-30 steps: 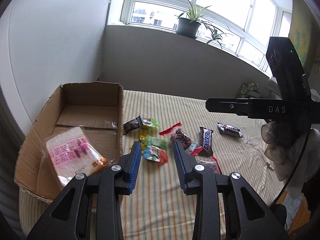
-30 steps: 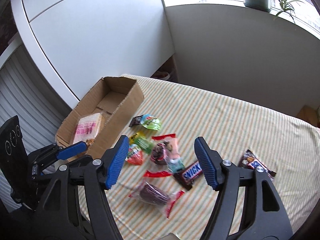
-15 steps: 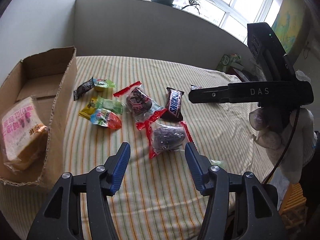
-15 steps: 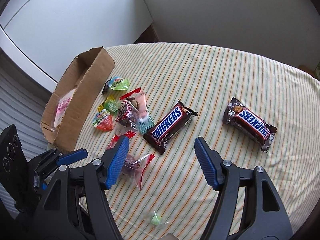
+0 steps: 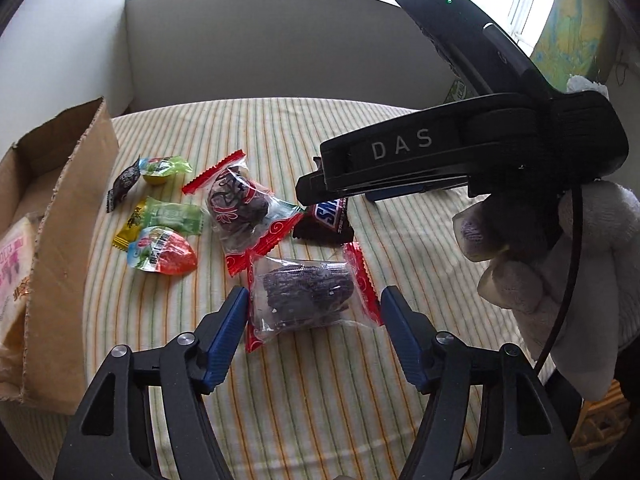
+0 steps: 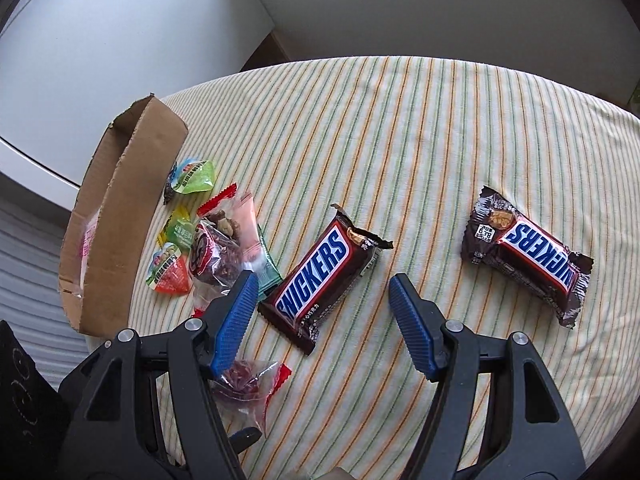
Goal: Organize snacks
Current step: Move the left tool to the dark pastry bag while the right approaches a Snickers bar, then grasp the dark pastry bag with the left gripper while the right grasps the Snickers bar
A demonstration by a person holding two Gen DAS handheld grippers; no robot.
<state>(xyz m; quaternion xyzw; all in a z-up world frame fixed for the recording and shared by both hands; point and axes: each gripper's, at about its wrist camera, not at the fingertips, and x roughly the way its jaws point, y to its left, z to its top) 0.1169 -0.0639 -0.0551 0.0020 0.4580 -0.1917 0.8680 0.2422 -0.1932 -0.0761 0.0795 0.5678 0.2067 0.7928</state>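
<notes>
We see the left gripper (image 5: 313, 318) spread wide, its blue-padded fingers (image 5: 230, 330) flanking a clear red-edged packet of dark dried fruit (image 5: 306, 297) on the yellow striped tablecloth (image 5: 280, 136); contact is uncertain; the right gripper (image 6: 322, 306) is likewise wide, holding nothing, a brown Snickers bar (image 6: 320, 276) lying between its tips, toward the left finger; a second Snickers bar (image 6: 528, 254) lies at 2 o'clock; the open cardboard box (image 6: 120, 216) at 10 o'clock is cut off, its contents mostly hidden.
</notes>
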